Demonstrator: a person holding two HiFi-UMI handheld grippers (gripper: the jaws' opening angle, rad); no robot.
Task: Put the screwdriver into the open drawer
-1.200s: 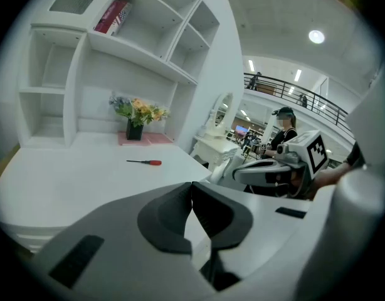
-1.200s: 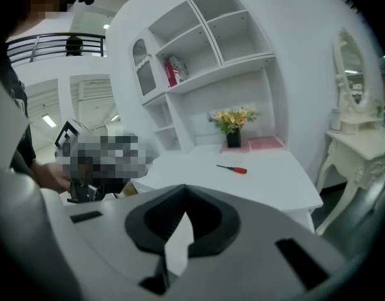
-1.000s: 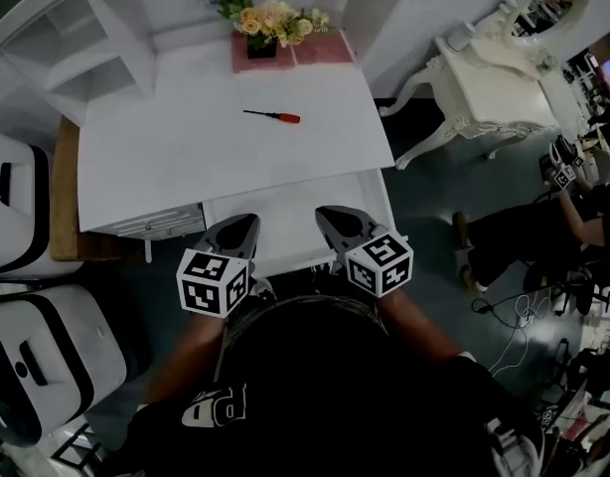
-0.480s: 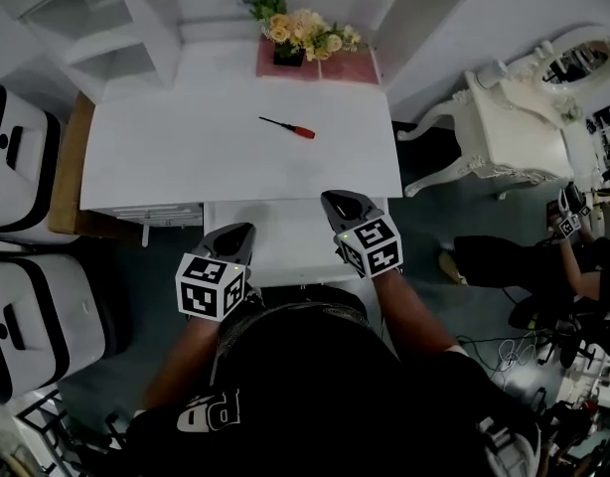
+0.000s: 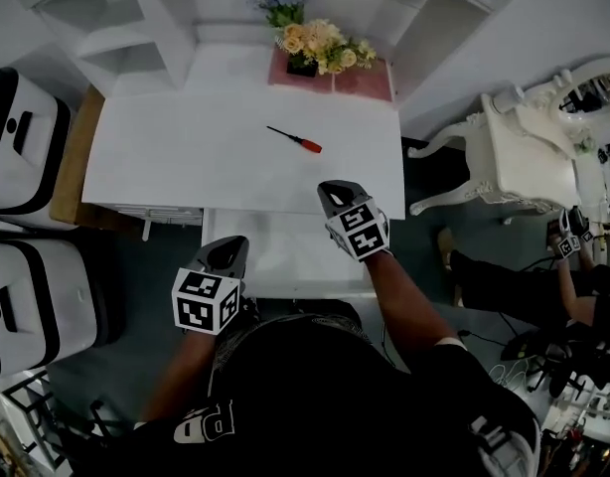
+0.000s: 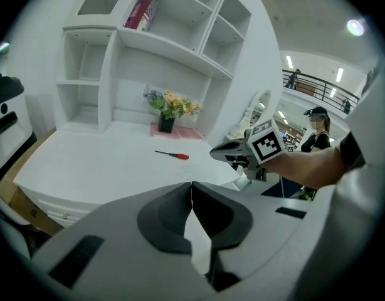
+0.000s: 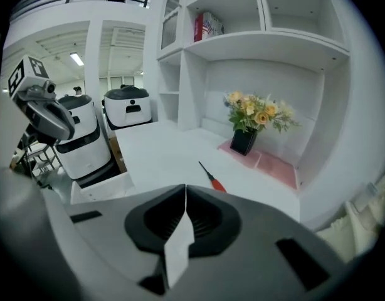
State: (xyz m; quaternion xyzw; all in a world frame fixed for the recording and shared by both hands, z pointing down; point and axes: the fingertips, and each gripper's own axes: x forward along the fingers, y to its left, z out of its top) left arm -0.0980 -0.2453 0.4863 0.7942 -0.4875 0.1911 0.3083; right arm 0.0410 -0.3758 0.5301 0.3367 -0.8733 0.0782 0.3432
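Reaching right gripper (image 5: pixel 335 189) forward off drawer (image 5: pixel 275 238), closer to screwdriver (image 5: pixel 295 139) beyond drawer; jaws closed, empty, so I must open them. Left gripper (image 5: pixel 229 246) at drawer front, closed, empty.

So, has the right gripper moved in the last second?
Yes: the right gripper went from over the open drawer to the desk edge, nearer the screwdriver.
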